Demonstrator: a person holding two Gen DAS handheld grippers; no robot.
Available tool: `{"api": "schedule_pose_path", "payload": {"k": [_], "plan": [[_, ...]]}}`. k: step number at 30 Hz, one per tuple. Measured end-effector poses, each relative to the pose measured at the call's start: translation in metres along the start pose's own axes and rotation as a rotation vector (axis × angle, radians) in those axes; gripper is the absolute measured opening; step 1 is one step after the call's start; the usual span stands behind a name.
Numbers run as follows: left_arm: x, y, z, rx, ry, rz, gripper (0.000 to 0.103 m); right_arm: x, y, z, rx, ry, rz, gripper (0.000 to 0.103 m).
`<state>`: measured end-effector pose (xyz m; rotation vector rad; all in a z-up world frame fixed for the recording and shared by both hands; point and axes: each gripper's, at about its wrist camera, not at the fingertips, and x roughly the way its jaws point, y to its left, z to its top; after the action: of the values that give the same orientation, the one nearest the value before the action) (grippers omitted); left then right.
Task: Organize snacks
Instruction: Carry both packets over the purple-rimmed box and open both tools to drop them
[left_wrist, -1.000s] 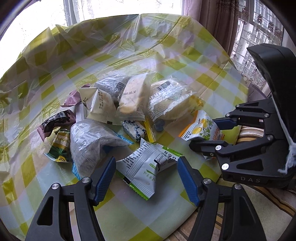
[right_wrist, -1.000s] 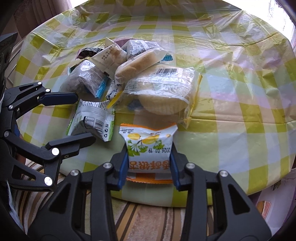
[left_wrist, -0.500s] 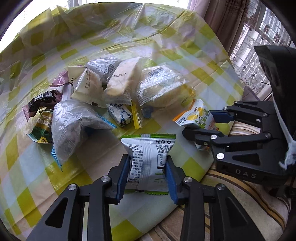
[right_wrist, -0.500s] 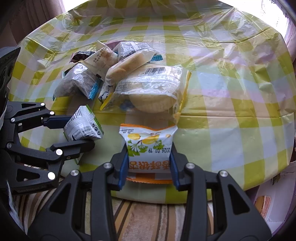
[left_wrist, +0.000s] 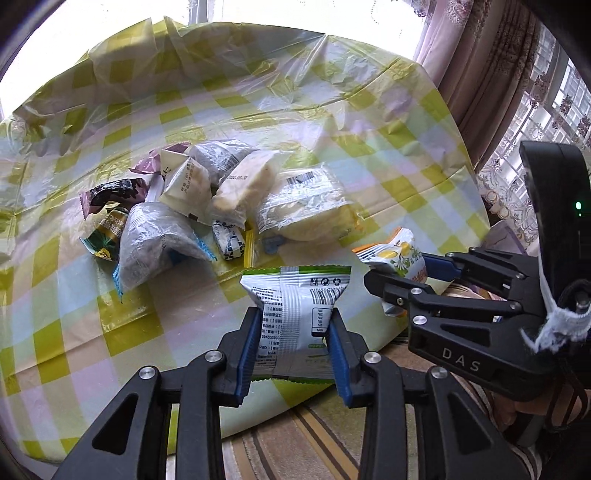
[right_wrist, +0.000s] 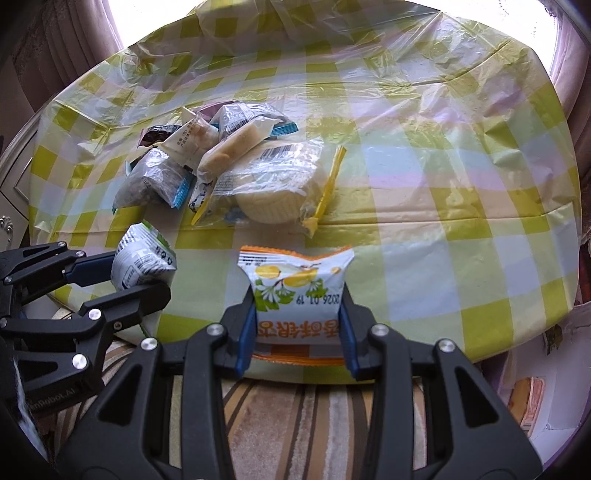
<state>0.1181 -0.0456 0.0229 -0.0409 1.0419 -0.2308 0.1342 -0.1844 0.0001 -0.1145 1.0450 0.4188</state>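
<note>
Fingers (left_wrist: 246, 343) of the left gripper (left_wrist: 293, 345) clamp a green-edged white packet (left_wrist: 295, 310); the right gripper (right_wrist: 297, 328) pinches an orange-edged lemon packet (right_wrist: 295, 291). Both packets hang over the counter's (right_wrist: 443, 221) near edge, the snack pile (left_wrist: 207, 206) beyond them.

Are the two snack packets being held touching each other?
Apart. The right wrist view shows a strip of tablecloth between the green-and-white packet and the orange packet.

My matt black plastic left gripper (left_wrist: 293, 345): blue pads, shiny metal screws. Glossy crinkled green-white foil packet (left_wrist: 295, 317). Glossy, wrinkled yellow-checked plastic tablecloth (left_wrist: 332, 122).
</note>
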Motion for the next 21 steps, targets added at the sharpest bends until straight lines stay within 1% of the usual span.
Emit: {"api": "schedule_pose_path", "payload": {"k": [6, 12, 21], "plan": [[0.002, -0.036, 0.011, 0.015, -0.001, -0.036, 0.037, -0.016, -0.029, -0.005, 0.066, -0.009, 0.022, 0.042], [0.012, -0.08, 0.023, 0.091, 0.018, -0.082, 0.036, -0.034, -0.069, -0.014, 0.147, -0.02, 0.029, 0.042], [0.027, -0.139, 0.042, 0.199, 0.043, -0.136, 0.037, -0.055, -0.137, -0.035, 0.26, -0.03, -0.017, 0.042]]}}
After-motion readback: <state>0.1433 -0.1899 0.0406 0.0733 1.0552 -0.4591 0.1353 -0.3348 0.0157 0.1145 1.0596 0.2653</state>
